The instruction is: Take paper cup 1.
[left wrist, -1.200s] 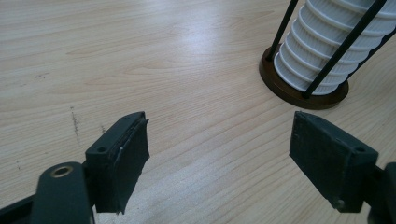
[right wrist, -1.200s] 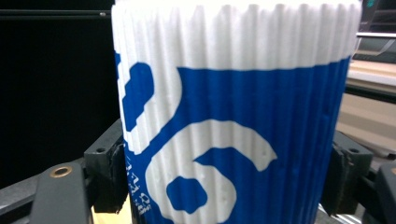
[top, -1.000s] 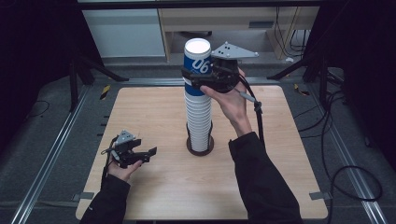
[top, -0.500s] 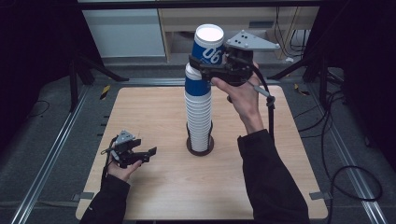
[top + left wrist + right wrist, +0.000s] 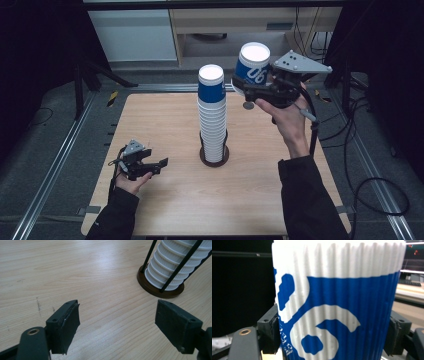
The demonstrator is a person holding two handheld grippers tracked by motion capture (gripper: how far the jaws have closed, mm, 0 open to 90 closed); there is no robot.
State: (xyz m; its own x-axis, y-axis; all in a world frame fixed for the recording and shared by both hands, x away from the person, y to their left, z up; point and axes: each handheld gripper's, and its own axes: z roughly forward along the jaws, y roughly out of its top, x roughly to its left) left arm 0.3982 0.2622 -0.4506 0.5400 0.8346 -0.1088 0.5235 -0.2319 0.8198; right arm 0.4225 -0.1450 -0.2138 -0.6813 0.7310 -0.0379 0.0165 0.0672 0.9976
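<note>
Two claws: left claw (image 5: pixel 159 163) idle w/ jaws spread, low over the table (image 5: pixel 165 205) nr its front-left. Stack (image 5: pixel 212 117) stands mid-table in a wire holder. Right claw (image 5: pixel 246 91) clamps one cup (image 5: pixel 251 66) by its ribbed sides, up & right of the stack. Cup's light, crushable paper: prob. needs only gentle squeeze mid-wall. Plenty of bare table either side.

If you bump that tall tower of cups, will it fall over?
Probably not easily: the cup stack stands in a holder whose black rods run up its sides. It is tall and narrow, so it might wobble. The paper-looking cups likely weigh little.
</note>
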